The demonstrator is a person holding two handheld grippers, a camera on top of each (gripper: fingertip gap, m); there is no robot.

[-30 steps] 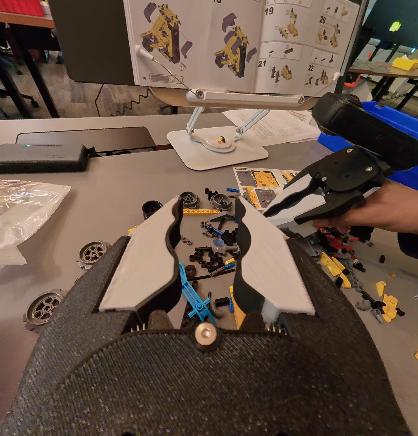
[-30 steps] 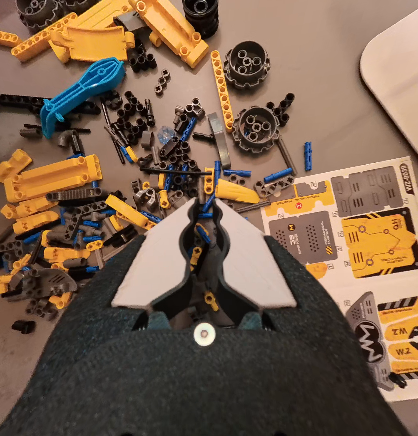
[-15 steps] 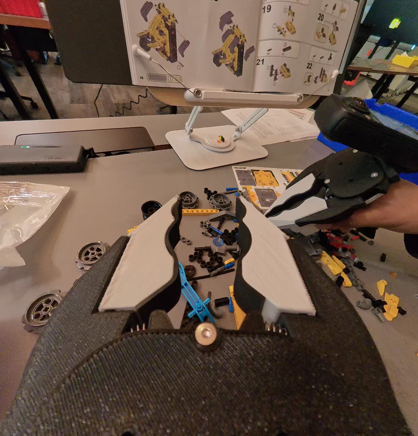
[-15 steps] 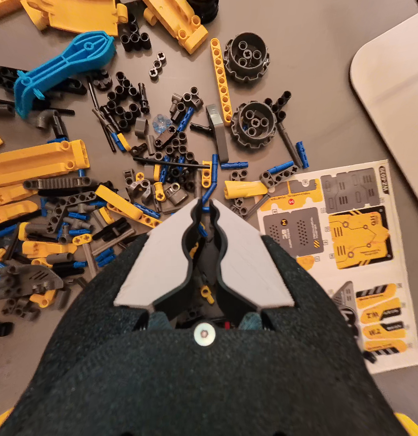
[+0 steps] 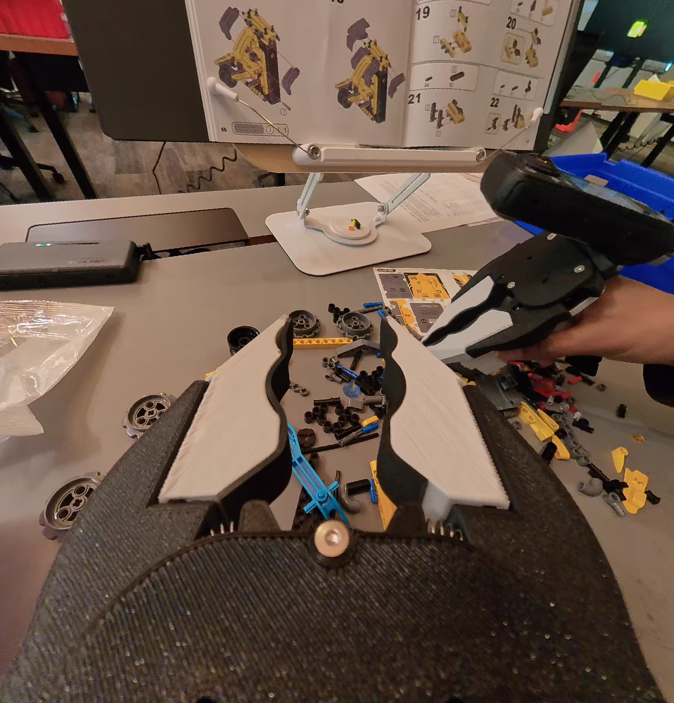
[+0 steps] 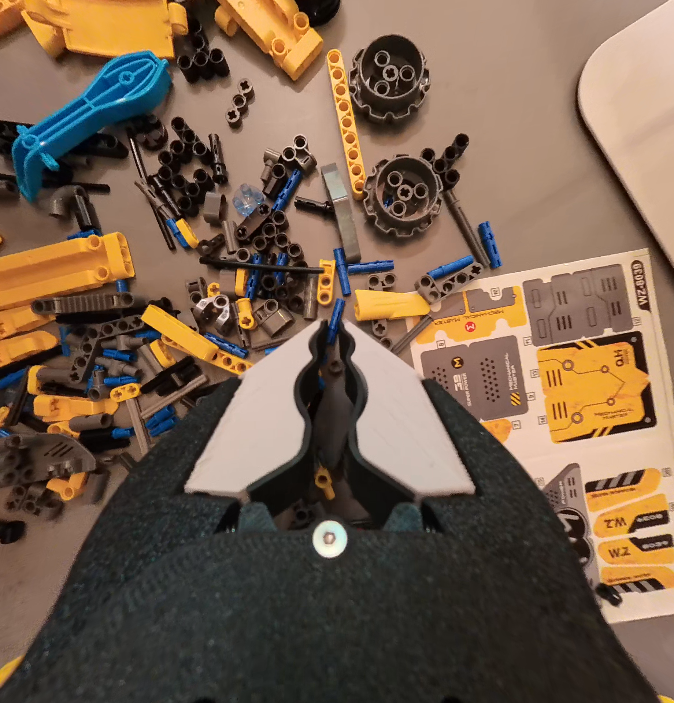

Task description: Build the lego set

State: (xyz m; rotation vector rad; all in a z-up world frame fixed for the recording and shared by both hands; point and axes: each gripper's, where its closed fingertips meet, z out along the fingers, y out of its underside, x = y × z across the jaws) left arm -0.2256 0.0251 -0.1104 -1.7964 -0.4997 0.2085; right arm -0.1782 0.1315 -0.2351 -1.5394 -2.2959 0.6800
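Grey table (image 5: 183, 304); dim desks (image 5: 628, 106) behind, possibly carpeted floor (image 5: 198, 167).

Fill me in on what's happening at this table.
A person is building a Lego set with two handheld grippers. The right gripper is shut on a small blue pin, just above the pile of loose parts beside the sticker sheet. The left gripper hangs open over the same pile, holding nothing. The instruction booklet stands open on a stand behind. No assembled model shows in either view.
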